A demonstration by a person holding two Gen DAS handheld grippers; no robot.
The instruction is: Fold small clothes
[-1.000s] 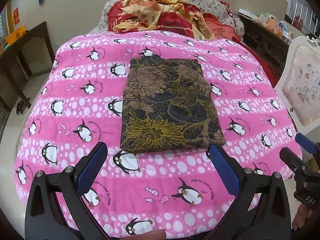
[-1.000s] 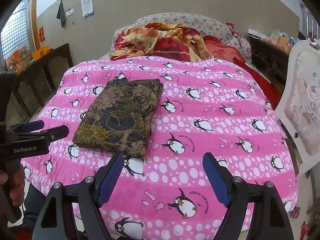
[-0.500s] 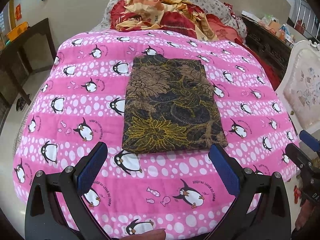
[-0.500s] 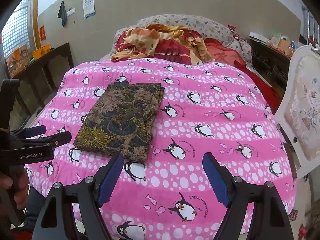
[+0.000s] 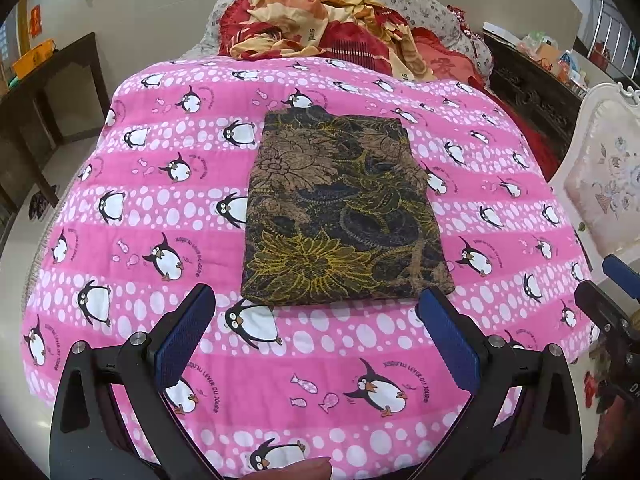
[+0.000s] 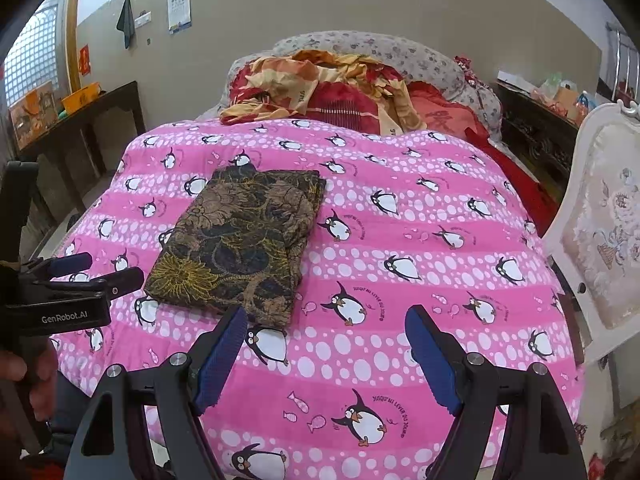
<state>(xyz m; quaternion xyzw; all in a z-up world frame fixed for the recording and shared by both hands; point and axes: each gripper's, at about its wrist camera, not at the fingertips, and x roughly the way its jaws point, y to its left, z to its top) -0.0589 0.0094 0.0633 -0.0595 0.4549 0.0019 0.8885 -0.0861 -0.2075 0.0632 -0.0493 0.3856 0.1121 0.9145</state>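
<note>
My left claw hangs above the near end of the bed, its two blue pads spread wide with nothing between them but the pink penguin blanket below. My right claw is just as wide apart and just as empty, poised over the same blanket a little to the side. The folded cloth, dark with brown and yellow flowers, lies flat on the blanket as a neat rectangle, its near edge just beyond the tips of my left claw and squarely in line with it. From my right side that cloth sits off to the left, its near corner close by my left-hand pad, and stacked layers show along its right edge. Neither claw touches it. I can see my left claw from the right camera too, at the left edge, held in a hand. Past the cloth, a heap of red and orange bedding is piled against the pillows at the head of the bed. A white chair with a flowered cushion stands right beside the bed on the right, and a dark wooden table stands along the wall on the left.
</note>
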